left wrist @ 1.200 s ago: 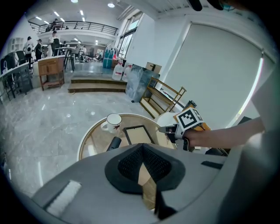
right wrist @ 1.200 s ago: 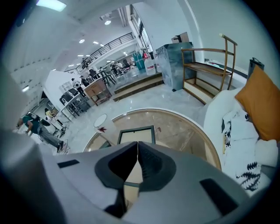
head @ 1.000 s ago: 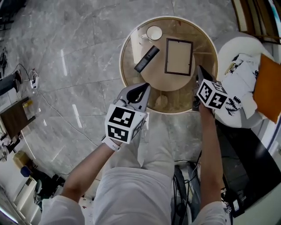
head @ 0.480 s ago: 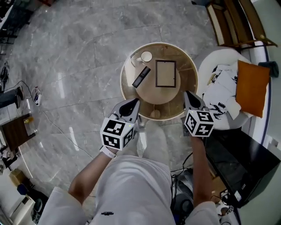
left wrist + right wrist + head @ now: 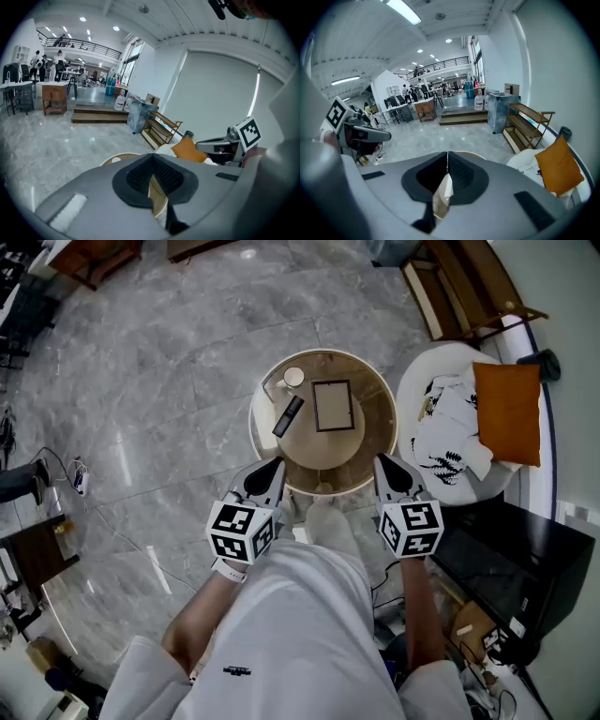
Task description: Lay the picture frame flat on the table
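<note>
Lying face up, the picture frame (image 5: 333, 405) is flat on the raised middle of the round table (image 5: 372, 442), its long sides running away from the person. By how it lies, the task looks done. It reads as a thin, dark-bordered frame with a pale centre. I judge it light and stiff, probably glazed, so the face would be slick and breakable while the narrow border is the safer hold.

Flat as it is, no edge stands proud for fingers to close on. If it needed shifting, a pinch across the near short border, or a push toward the table's rim to free an edge, would seem best, with no pressure on the centre.

Just left of the frame a dark remote (image 5: 288, 415) lies at a slant, close but apart from it. A small white cup (image 5: 293, 377) stands beyond the remote near the far-left rim.

Both grippers hover off the near side of the table, well apart from the frame. The left gripper (image 5: 273, 467) is at the near-left rim and the right gripper (image 5: 384, 465) at the near-right rim, each pointing down toward the tabletop. In the left gripper view the fingers (image 5: 165, 177) meet at their tips with nothing between them. In the right gripper view the fingers (image 5: 461, 174) are likewise pressed together and empty.

To the right stands a white chair (image 5: 441, 381) holding a patterned cloth (image 5: 448, 442) and an orange cushion (image 5: 506, 413). Grey marble floor (image 5: 141, 381) spreads all round.
</note>
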`<move>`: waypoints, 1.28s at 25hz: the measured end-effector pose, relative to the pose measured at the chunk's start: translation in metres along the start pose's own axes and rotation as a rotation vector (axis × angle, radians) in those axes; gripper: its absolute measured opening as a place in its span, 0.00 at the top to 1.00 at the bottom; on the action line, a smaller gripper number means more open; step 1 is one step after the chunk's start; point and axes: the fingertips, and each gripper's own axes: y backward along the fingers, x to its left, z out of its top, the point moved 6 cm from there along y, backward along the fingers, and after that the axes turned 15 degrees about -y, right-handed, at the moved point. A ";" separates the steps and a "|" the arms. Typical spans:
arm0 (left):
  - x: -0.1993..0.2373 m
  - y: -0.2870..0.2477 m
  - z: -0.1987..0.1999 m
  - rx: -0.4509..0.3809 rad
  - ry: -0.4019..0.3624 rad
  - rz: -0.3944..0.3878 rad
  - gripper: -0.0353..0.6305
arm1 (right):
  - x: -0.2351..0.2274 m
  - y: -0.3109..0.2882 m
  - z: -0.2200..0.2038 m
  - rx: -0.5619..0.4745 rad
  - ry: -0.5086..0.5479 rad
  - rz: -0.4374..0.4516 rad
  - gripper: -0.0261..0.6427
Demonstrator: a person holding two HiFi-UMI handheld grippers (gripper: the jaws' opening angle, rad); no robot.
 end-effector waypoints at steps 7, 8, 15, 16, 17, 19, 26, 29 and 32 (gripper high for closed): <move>-0.011 0.021 0.026 -0.063 -0.043 -0.001 0.94 | 0.021 0.044 0.016 -0.109 -0.011 0.006 0.95; -0.014 0.024 0.029 -0.069 -0.053 -0.006 0.94 | 0.024 0.049 0.017 -0.122 -0.012 0.005 0.95; -0.027 0.034 0.035 -0.081 -0.091 -0.032 0.94 | 0.030 0.060 0.008 -0.156 -0.022 -0.011 0.95; -0.027 0.034 0.035 -0.082 -0.092 -0.033 0.94 | 0.030 0.062 0.007 -0.160 -0.023 -0.011 0.95; -0.028 0.034 0.035 -0.083 -0.092 -0.033 0.94 | 0.031 0.064 0.006 -0.164 -0.024 -0.011 0.95; -0.030 0.034 0.036 -0.085 -0.091 -0.035 0.94 | 0.032 0.067 0.004 -0.167 -0.027 -0.013 0.95; -0.033 0.032 0.038 -0.091 -0.096 -0.036 0.94 | 0.031 0.069 0.002 -0.169 -0.027 -0.006 0.95; -0.034 0.033 0.037 -0.090 -0.092 -0.035 0.94 | 0.032 0.068 0.000 -0.153 -0.024 0.007 0.95; -0.035 0.035 0.037 -0.089 -0.096 -0.035 0.94 | 0.035 0.069 0.001 -0.156 -0.018 0.014 0.95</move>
